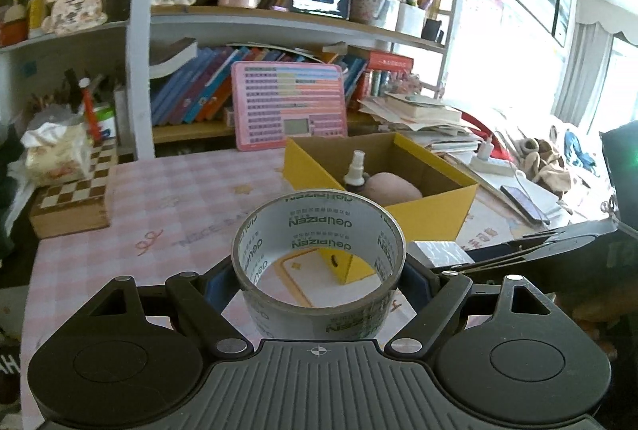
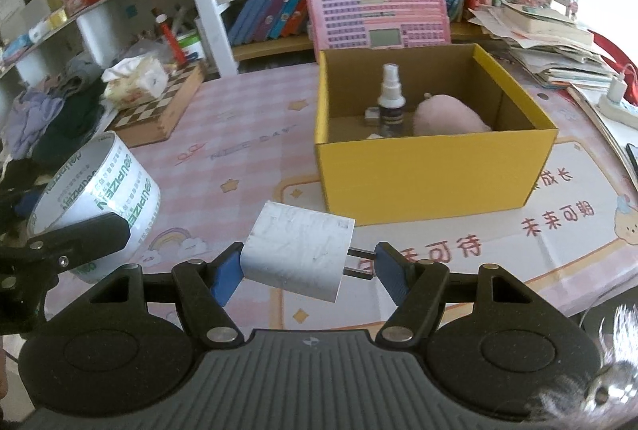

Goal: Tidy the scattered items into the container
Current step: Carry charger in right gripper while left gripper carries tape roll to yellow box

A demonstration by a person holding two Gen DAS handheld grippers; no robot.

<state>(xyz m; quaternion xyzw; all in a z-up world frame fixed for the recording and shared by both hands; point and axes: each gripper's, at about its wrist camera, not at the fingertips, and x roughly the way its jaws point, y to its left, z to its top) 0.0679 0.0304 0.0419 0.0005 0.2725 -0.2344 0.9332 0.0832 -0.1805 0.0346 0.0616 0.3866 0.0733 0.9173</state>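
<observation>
My left gripper [image 1: 319, 280] is shut on a roll of clear tape [image 1: 319, 226] with green print, held above the pink checked table; the same tape roll [image 2: 95, 186] shows at the left of the right wrist view. My right gripper [image 2: 309, 266] is shut on a white plug charger [image 2: 297, 250], one pad on its body and the other on its metal prongs. Ahead stands the yellow cardboard box [image 2: 430, 174], open at the top, also seen as the yellow box [image 1: 430, 204] in the left wrist view. Inside it are a small spray bottle [image 2: 390, 99] and a pink soft lump [image 2: 450, 117].
A checkerboard box [image 2: 159, 111] with a tissue pack [image 2: 133, 79] sits at the table's left. A pink tablet board [image 2: 377, 7] leans on the bookshelf behind the box. Piled papers [image 2: 550, 43], a power strip [image 2: 618, 103] and a phone [image 1: 524, 204] lie to the right.
</observation>
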